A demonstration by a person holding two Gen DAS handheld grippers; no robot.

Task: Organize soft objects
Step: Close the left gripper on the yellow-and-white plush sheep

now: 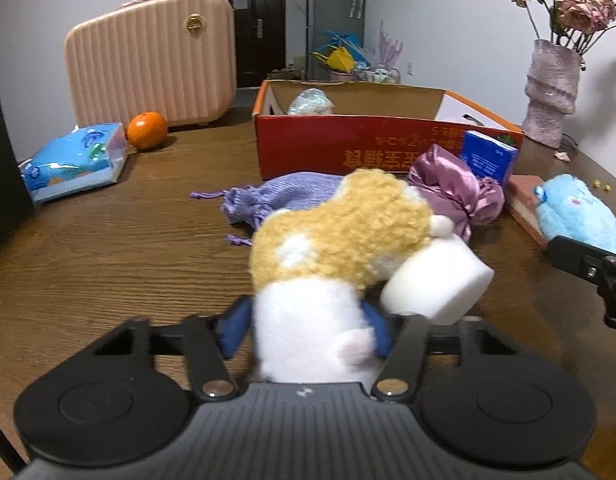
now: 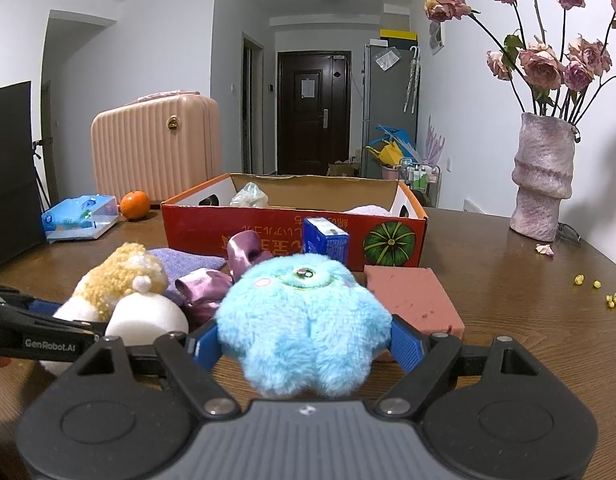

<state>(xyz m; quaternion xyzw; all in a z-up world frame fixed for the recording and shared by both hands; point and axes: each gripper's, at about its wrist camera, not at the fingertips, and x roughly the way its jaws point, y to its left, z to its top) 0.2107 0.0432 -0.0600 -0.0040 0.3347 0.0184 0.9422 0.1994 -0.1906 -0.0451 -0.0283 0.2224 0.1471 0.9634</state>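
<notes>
- The left gripper is clamped on the white lower body of a yellow-and-white plush dog; its blue pads press into the fur on both sides.
- A white sponge block sits just beside the dog, touching its right side.
- The right gripper holds a fluffy blue plush monster, with blue pads squeezing its flanks above the wooden table.
- In the right wrist view the left gripper's arm carries white lettering reading "GenRobot.AI".
- Behind the toys lie a lilac knitted drawstring pouch and a shiny mauve satin pouch, touching each other.
- A pink sponge slab lies just right of the blue monster.
- A small blue carton stands against the red cardboard box, whose printed Chinese writing appears upside down beside a green pumpkin picture; the characters are not clearly legible.
- Farther off: a tissue pack, an orange, a pink ribbed case, a vase of dried roses.
</notes>
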